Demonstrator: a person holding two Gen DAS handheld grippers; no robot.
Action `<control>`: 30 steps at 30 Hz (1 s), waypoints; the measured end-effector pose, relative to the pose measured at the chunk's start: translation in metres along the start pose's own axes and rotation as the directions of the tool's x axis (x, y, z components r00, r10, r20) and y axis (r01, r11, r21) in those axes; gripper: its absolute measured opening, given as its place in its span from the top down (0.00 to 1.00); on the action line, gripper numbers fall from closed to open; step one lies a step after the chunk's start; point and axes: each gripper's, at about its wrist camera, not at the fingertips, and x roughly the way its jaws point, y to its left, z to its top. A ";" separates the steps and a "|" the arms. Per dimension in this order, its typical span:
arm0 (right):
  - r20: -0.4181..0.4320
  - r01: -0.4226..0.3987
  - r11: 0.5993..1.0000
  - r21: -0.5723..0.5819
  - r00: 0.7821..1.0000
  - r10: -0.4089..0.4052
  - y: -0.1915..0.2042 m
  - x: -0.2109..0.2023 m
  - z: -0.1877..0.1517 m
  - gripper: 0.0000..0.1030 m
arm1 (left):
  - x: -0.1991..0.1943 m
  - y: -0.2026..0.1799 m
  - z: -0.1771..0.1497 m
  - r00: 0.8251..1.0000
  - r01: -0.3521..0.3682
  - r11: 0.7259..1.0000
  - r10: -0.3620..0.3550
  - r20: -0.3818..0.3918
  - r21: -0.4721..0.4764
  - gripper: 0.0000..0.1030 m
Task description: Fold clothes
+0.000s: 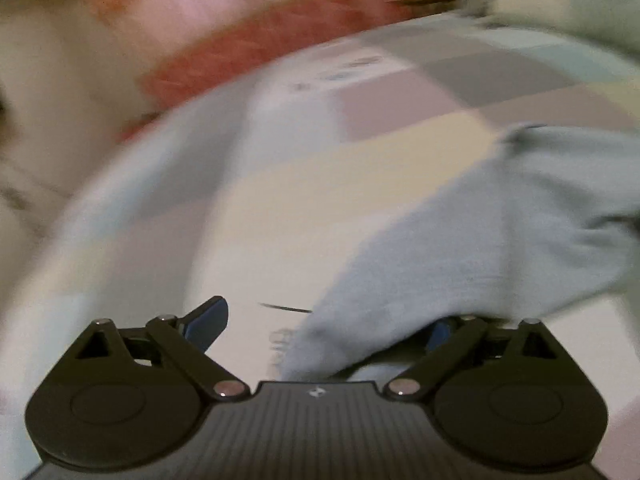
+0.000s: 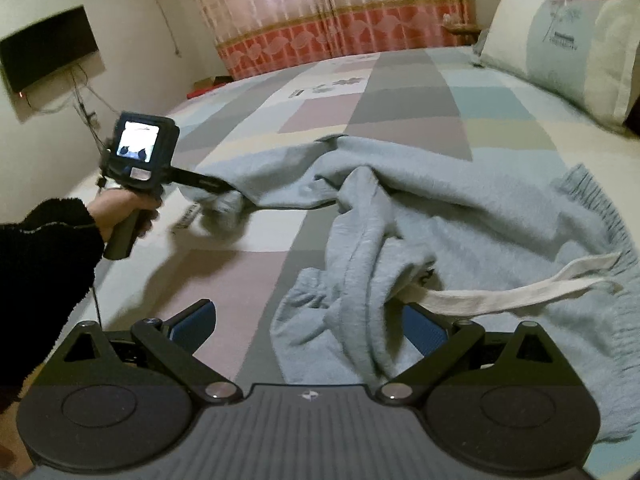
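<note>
A light blue-grey sweatshirt (image 2: 460,216) lies crumpled on the patchwork bed cover (image 2: 400,92), with a white drawstring (image 2: 520,292) across it. My right gripper (image 2: 310,328) is open, low over the near folds; cloth lies between its blue pads and covers part of the right one. My left gripper (image 1: 324,328) is open in its own blurred view, with a sleeve end (image 1: 400,280) draped over its right finger. In the right wrist view the left gripper (image 2: 216,190) reaches into the sleeve end at the garment's left.
A pillow (image 2: 568,48) lies at the bed's far right. Pink-red curtains (image 2: 320,12) hang behind the bed. A dark screen (image 2: 48,48) with cables is on the left wall. The bed's left edge (image 2: 120,168) runs by the hand.
</note>
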 end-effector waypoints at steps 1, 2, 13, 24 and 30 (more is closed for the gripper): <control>-0.005 0.000 1.000 -0.003 1.000 0.000 0.001 0.003 0.000 0.02 | 0.001 -0.003 -0.003 1.000 -0.030 0.999 0.030 0.010 0.021 0.06; -0.011 0.007 1.000 -0.011 1.000 -0.007 0.003 0.005 -0.001 0.02 | 0.003 -0.006 -0.005 0.998 -0.063 0.997 0.062 0.020 0.043 0.06; -0.018 0.040 0.999 -0.030 0.999 -0.041 0.002 0.006 -0.002 0.02 | 0.026 0.038 0.009 0.982 -0.185 0.973 0.187 0.000 -0.135 0.07; -0.037 0.070 0.997 -0.023 0.997 -0.071 -0.004 0.021 0.002 0.02 | 0.023 0.065 0.092 0.882 -0.420 0.907 0.418 0.219 -0.038 0.07; -0.052 0.076 0.997 -0.022 0.996 -0.077 -0.006 0.032 0.004 0.02 | 0.032 0.067 0.115 0.828 -0.489 0.872 0.462 0.320 0.006 0.06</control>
